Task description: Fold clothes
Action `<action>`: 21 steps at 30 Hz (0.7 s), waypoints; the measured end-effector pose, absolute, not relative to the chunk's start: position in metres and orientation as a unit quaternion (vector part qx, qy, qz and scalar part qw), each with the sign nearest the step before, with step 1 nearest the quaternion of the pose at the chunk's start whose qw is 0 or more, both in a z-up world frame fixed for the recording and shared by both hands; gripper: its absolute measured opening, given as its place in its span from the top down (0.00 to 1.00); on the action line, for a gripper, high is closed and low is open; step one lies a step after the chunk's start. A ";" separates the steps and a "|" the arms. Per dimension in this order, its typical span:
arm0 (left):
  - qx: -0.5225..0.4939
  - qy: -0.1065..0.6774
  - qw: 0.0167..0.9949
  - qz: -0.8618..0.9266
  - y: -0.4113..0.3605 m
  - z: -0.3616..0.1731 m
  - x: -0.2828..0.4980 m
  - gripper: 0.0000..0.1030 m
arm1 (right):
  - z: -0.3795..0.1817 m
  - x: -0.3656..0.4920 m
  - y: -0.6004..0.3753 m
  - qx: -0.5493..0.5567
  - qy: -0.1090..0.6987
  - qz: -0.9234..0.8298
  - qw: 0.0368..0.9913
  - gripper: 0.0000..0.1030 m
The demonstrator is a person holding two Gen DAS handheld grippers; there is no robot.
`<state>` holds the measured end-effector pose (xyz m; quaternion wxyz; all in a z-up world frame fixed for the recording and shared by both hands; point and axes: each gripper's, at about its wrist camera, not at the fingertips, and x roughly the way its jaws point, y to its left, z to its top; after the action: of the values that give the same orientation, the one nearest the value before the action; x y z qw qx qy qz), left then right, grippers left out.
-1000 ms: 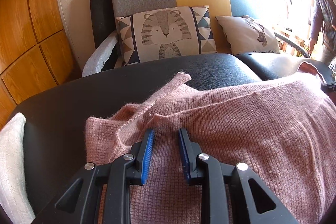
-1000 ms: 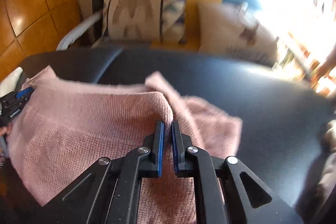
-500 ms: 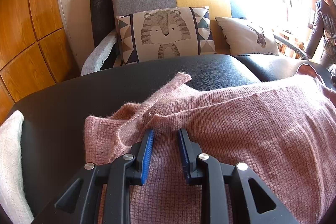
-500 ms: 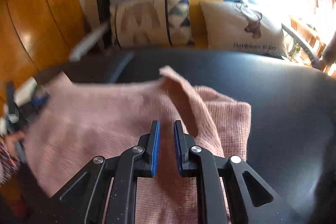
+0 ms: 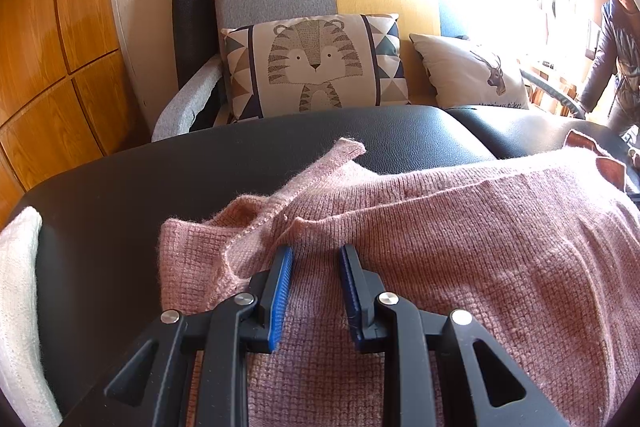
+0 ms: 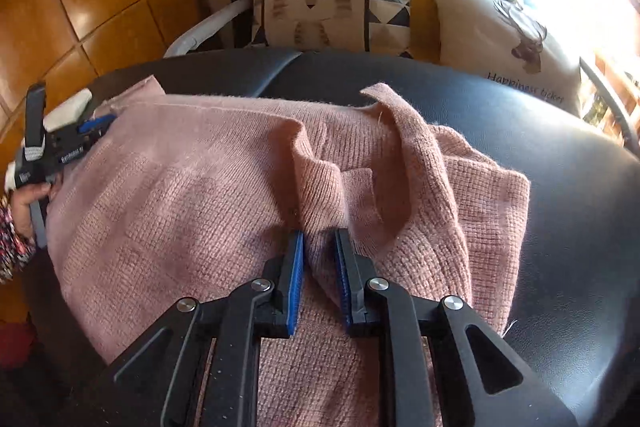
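Observation:
A pink knit sweater [image 5: 460,227] lies spread on a black leather surface [image 5: 160,179], with a strap pointing toward the far edge. My left gripper [image 5: 316,251] rests on the sweater's left end, jaws apart, with knit lying loose between the pads. In the right wrist view the sweater [image 6: 180,207] has a folded-over flap and neckline at its right end. My right gripper [image 6: 320,237] sits low over that fold. Its jaws are opening, and a ridge of knit lies between them unpressed. The left gripper [image 6: 100,123] shows at the sweater's far left corner, held by a hand [image 6: 28,199].
Behind the leather surface [image 6: 540,131] stands a grey and yellow sofa with a tiger cushion [image 5: 312,63] and a deer cushion [image 5: 472,75]. A white cloth [image 5: 16,287] lies at the left edge. Wooden panels [image 5: 48,47] line the left wall. A person [image 5: 616,39] stands by the bright window.
My right gripper has sunk and tipped down toward the sweater, and its jaws have widened from shut on the fold to apart. The fold now rests on the sweater. The left gripper stayed put.

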<state>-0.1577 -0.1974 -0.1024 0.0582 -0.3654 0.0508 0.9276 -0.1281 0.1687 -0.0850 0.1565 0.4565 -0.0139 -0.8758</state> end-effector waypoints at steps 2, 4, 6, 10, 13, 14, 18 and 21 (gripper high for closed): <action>-0.365 0.052 0.058 0.928 -0.197 -0.103 -0.158 0.76 | -0.083 -0.129 0.179 0.459 -0.066 -0.872 0.160 0.75; -0.365 0.054 0.057 0.928 -0.197 -0.103 -0.157 0.76 | -0.084 -0.130 0.192 0.457 -0.127 -0.866 0.159 0.71; -0.365 0.054 0.057 0.928 -0.198 -0.103 -0.158 0.76 | -0.090 -0.137 0.202 0.460 -0.192 -0.852 0.162 0.71; -0.365 0.053 0.057 0.928 -0.197 -0.103 -0.157 0.76 | -0.104 -0.143 0.227 0.450 -0.309 -0.822 0.163 0.71; -0.364 0.052 0.058 0.928 -0.197 -0.103 -0.157 0.76 | -0.114 -0.142 0.241 0.437 -0.364 -0.810 0.142 0.71; -0.364 0.051 0.058 0.928 -0.198 -0.103 -0.157 0.76 | -0.117 -0.142 0.245 0.433 -0.380 -0.806 0.135 0.74; -0.366 0.048 0.060 0.928 -0.199 -0.102 -0.158 0.76 | -0.113 -0.141 0.244 0.428 -0.366 -0.818 0.114 0.77; -0.365 0.051 0.058 0.928 -0.198 -0.102 -0.158 0.76 | -0.106 -0.141 0.238 0.432 -0.320 -0.839 0.087 0.80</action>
<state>-0.1579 -0.1980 -0.1017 0.0577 -0.3654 0.0512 0.9277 -0.1410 0.2380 -0.1059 0.0869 0.4319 -0.3197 -0.8389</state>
